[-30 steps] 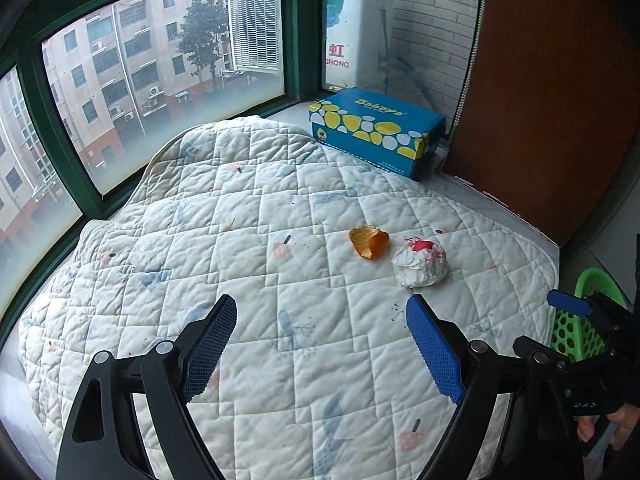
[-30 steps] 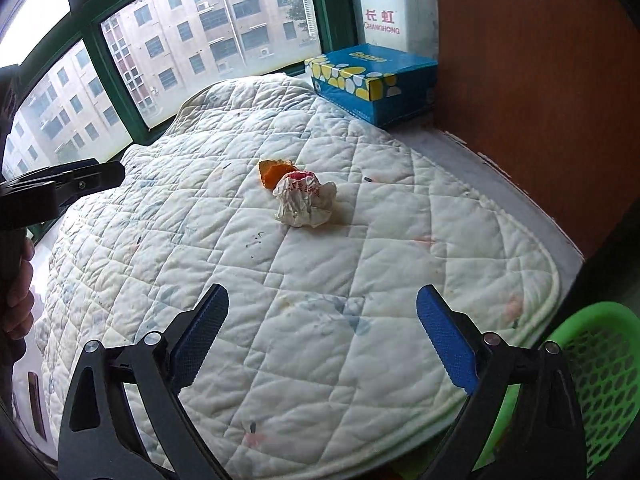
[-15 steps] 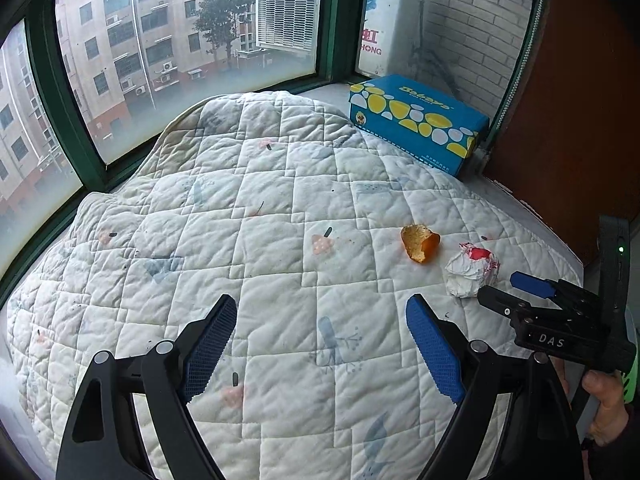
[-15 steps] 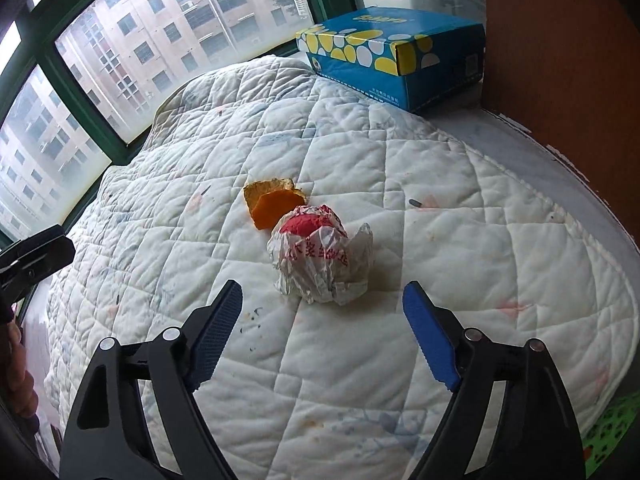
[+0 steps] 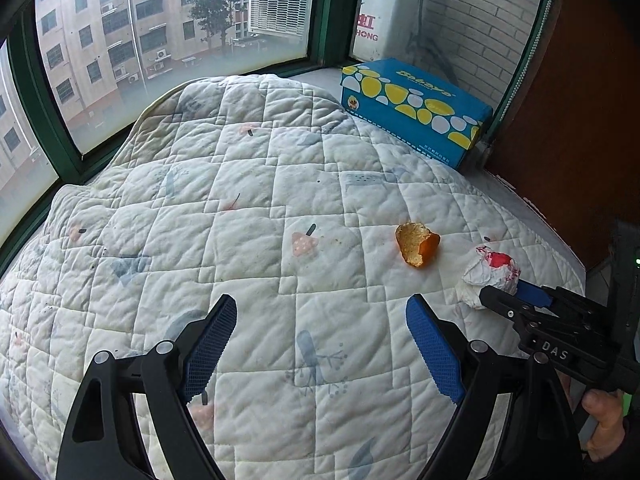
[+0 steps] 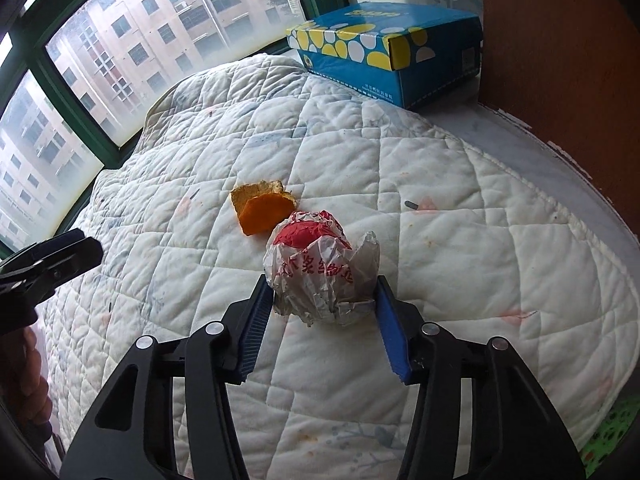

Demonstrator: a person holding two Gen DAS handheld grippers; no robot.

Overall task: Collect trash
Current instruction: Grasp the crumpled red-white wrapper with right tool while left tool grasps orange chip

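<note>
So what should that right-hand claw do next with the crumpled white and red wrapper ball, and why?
Probably finish squeezing, then lift. The right gripper is closing with the crumpled white and red wrapper ball between its blue pads, which sit at its sides. The ball lies on the white quilted blanket, beside the orange peel piece.

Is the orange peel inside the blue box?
No, the orange peel lies out on the white quilt, beside the crumpled wrapper, while the blue box stands farther back by the window.
</note>
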